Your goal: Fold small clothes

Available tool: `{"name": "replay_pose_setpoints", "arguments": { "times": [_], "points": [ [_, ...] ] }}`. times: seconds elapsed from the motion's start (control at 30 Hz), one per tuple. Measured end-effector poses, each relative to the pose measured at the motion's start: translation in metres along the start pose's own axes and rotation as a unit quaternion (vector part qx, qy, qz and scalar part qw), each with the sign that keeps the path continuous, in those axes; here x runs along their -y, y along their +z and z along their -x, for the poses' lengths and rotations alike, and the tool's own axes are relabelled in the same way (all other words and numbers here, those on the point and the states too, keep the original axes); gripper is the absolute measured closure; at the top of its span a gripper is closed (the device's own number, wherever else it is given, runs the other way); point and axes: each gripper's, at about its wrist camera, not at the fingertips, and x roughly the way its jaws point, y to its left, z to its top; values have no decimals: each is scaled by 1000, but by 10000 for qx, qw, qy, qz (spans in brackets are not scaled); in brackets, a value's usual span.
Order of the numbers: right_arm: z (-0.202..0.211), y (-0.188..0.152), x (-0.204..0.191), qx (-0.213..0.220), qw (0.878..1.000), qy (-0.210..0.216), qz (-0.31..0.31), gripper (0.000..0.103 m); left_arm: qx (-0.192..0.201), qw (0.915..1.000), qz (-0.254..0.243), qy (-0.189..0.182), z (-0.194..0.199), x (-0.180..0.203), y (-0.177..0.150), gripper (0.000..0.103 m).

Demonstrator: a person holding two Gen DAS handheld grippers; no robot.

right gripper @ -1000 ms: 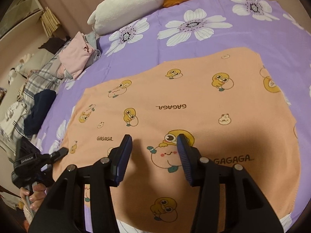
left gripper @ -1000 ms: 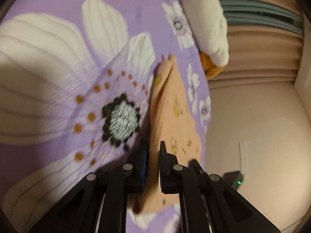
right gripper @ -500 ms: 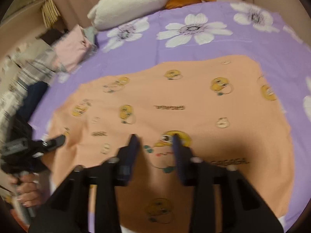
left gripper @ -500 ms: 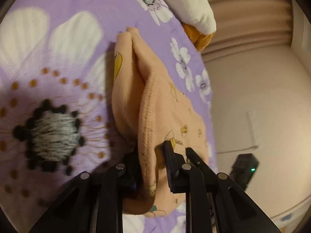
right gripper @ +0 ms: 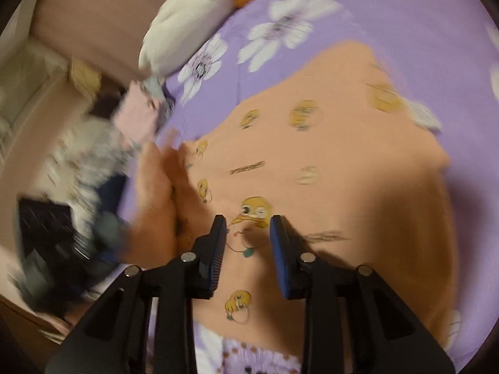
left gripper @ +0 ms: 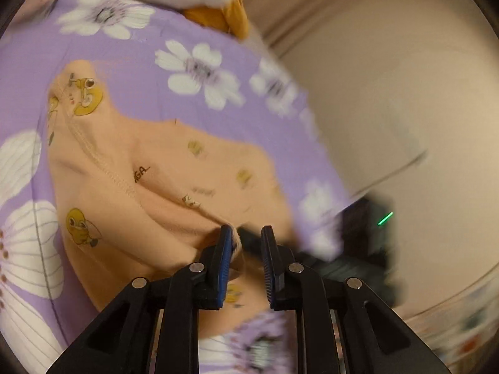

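An orange garment with yellow duck prints (right gripper: pixel 336 168) lies on the purple flowered bedspread (right gripper: pixel 405 15). In the left wrist view its left side (left gripper: pixel 162 187) is lifted and folded over towards the middle. My left gripper (left gripper: pixel 246 237) has its jaws a little apart with a bunched fold of the garment between them. My right gripper (right gripper: pixel 248 229) is open just above the middle of the garment, over a duck print. The left gripper's body (right gripper: pixel 62 240) shows blurred at the garment's left edge in the right wrist view.
A white and orange plush toy (right gripper: pixel 193 9) lies at the head of the bed. A pile of pink, plaid and dark clothes (right gripper: pixel 124 131) sits left of the garment. The bed's edge and a beige wall (left gripper: pixel 389 93) are to the right in the left wrist view.
My left gripper has lifted the garment's left edge and carried it over towards the middle. My right gripper has closed in a little and stays open over the garment.
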Motion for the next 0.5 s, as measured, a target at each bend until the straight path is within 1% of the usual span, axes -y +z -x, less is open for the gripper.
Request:
{"name": "replay_pose_setpoints", "arguments": {
  "times": [0.03,0.07,0.1,0.13,0.17,0.2,0.23,0.27,0.3,0.33,0.4,0.43,0.47,0.5],
  "points": [
    [3,2,11,-2,9994,190,-306,70,-91,9997,-86,210,-4,4,-2,86],
    [5,3,17,-16,9981,354,-501,67,-99,9997,-34,221,-2,4,-4,86],
    [6,3,18,-32,9976,439,-532,64,-8,9998,206,74,7,-1,-4,86],
    [5,3,14,-48,9978,502,-440,57,99,9990,439,-36,18,-8,-5,86],
    [4,2,9,-62,9982,504,-317,49,206,9976,655,-89,33,-15,-6,85],
    [3,0,2,-71,9985,514,-194,44,356,9958,839,14,53,-22,-8,77],
    [2,-4,-7,-88,9984,565,-54,38,455,9950,876,121,61,-25,-7,63],
    [1,-7,-12,-107,9980,630,24,36,625,9942,833,283,76,-25,-12,58],
    [-1,-11,-21,-148,9972,714,144,35,868,9930,645,468,94,-27,-19,50],
    [-2,-13,-28,-181,9969,702,296,33,1059,9913,522,589,104,-30,-26,49],
    [-6,-21,-52,-137,9945,580,863,28,1450,9854,538,710,119,-41,-39,48],
    [-10,-26,-65,-111,9912,559,1193,22,1534,9837,633,692,120,-49,-41,48],
    [-14,-32,-73,-129,9881,583,1421,17,1545,9821,835,679,117,-60,-41,48],
    [-20,-35,-78,-172,9858,634,1545,16,1399,9814,1082,742,113,-72,-41,48]
  ]
}}
